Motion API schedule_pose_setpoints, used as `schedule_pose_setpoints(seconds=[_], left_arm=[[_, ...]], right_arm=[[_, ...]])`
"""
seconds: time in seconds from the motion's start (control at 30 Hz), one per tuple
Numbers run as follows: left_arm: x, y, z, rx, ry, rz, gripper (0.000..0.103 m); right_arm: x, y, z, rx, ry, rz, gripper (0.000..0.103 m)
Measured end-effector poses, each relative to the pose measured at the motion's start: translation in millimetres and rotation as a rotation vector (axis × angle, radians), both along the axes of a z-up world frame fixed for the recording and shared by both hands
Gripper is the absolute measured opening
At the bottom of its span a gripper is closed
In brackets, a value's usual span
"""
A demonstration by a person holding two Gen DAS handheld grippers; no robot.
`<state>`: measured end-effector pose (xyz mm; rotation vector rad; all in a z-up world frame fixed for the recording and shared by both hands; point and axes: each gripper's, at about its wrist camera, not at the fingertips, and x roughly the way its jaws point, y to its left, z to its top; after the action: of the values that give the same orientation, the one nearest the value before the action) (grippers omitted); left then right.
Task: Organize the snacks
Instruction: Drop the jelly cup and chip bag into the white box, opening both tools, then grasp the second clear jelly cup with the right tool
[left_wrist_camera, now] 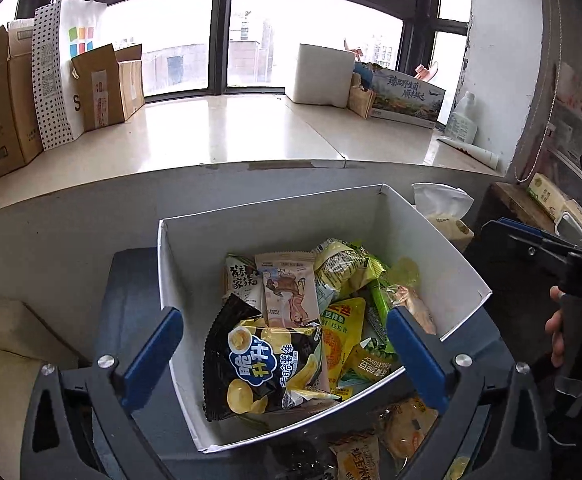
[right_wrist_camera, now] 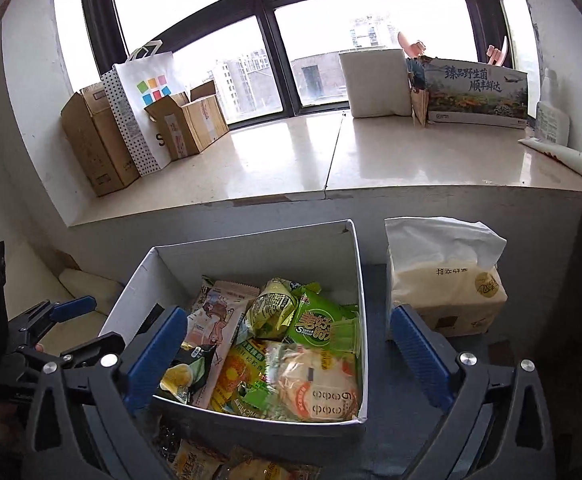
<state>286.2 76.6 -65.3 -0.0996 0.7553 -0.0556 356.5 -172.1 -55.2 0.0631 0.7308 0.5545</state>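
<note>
Left tool [left_wrist_camera: 283,354] is hovering released over the open white cardboard box [left_wrist_camera: 179,256], where the black crinkly chip bag [left_wrist_camera: 259,364] is lying near-left among mixed snack packets. Right tool [right_wrist_camera: 291,356] is hovering released; soft tissue pack [right_wrist_camera: 443,280] is sitting right of the box.

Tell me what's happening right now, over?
Left gripper open, empty, over white box. Right gripper open, empty. Box full of snack packets, more loose in front. Tissue pack beside box.
</note>
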Motion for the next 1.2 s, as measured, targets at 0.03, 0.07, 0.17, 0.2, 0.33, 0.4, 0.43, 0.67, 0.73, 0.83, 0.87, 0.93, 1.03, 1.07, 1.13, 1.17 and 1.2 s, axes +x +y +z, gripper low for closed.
schedule_pose_setpoints(seconds=[0.03, 0.07, 0.17, 0.2, 0.33, 0.4, 0.43, 0.67, 0.73, 0.83, 0.87, 0.93, 1.03, 1.07, 1.13, 1.17, 1.2], left_arm=[[-1.6, -0.5, 0.1, -0.001, 0.0, -0.006, 0.103], [-3.1, -1.1, 0.1, 0.0, 0.002, -0.007, 0.103], [-13.8, -1.8, 4.1, -0.003, -0.007, -0.006, 0.103], [-19.6, -2.4, 6.1, -0.009, -0.013, -0.01, 0.103], [-54.0, -11.1, 15.3, 0.026, -0.057, -0.035, 0.103], [-80.9, -14.5, 21.1, 0.051, -0.105, -0.041, 0.103], [-94.5, -15.6, 22.5, 0.034, -0.112, -0.05, 0.103], [-192.7, -30.2, -7.5, -0.046, -0.097, -0.063, 0.103], [-211.7, -33.7, -24.8, -0.068, -0.057, -0.057, 0.103], [-228.4, -37.8, -45.6, -0.1, -0.002, -0.042, 0.103], [-230.6, -39.7, -50.6, -0.101, 0.018, -0.037, 0.103], [-235.3, -44.6, -57.0, -0.083, 0.026, -0.042, 0.103], [-233.6, -46.4, -61.1, -0.105, 0.042, -0.044, 0.103], [-233.6, -46.6, -61.5, -0.11, 0.043, -0.036, 0.103], [-232.4, -47.0, -63.1, -0.126, 0.053, -0.037, 0.103], [-232.7, -47.7, -64.5, -0.13, 0.057, -0.038, 0.103], [-232.0, -47.6, -65.1, -0.127, 0.06, -0.036, 0.103]], right_arm=[[-2.5, -1.2, 1.2, 0.007, -0.005, 0.0, 0.103], [-5.0, -1.4, 2.3, 0.011, -0.008, 0.004, 0.103], [-21.4, -4.3, 6.8, 0.02, -0.029, 0.02, 0.103], [-29.7, -5.3, 8.1, 0.018, -0.038, 0.031, 0.103], [-74.1, -11.6, 9.1, 0.017, -0.061, 0.109, 0.103], [-102.5, -16.7, 6.3, 0.011, -0.073, 0.139, 0.103], [-117.4, -21.1, 4.1, 0.016, -0.078, 0.145, 0.103], [-201.2, -52.9, -33.1, -0.006, -0.021, 0.154, 0.103], [-217.5, -60.8, -48.3, -0.03, 0.004, 0.128, 0.103], [-232.8, -67.6, -68.7, -0.055, 0.051, 0.107, 0.103], [-235.7, -68.0, -75.1, -0.064, 0.068, 0.108, 0.103], [-240.7, -66.6, -85.0, -0.095, 0.078, 0.102, 0.103], [-242.6, -61.6, -94.4, -0.119, 0.094, 0.106, 0.103], [-243.0, -58.6, -95.5, -0.135, 0.09, 0.102, 0.103], [-242.5, -52.8, -97.1, -0.175, 0.074, 0.09, 0.103], [-242.1, -49.6, -97.8, -0.194, 0.07, 0.088, 0.103], [-241.6, -46.7, -98.6, -0.204, 0.067, 0.092, 0.103]])
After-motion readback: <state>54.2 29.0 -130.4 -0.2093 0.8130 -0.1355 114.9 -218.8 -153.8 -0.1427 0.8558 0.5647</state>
